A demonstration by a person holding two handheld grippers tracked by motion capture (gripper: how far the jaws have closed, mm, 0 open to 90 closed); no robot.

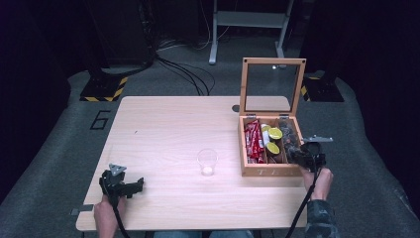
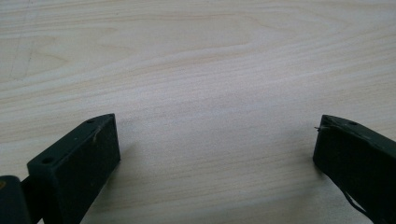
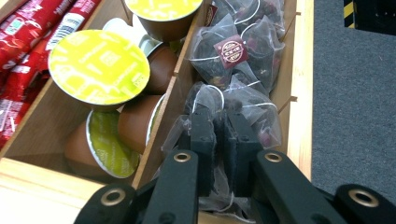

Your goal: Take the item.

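Tea bag between right tool's near-closed jaws.

Desk carries glass near middle front. Box at right edge, lid upright behind it. In box: packets left compartment, capsules middle, tea bags right. Left claw on desk front-left, well apart from glass. Right claw in right compartment among tea bags.

left tool: black, grey triangular plate, black cable | right sleeve: dark, possibly patterned
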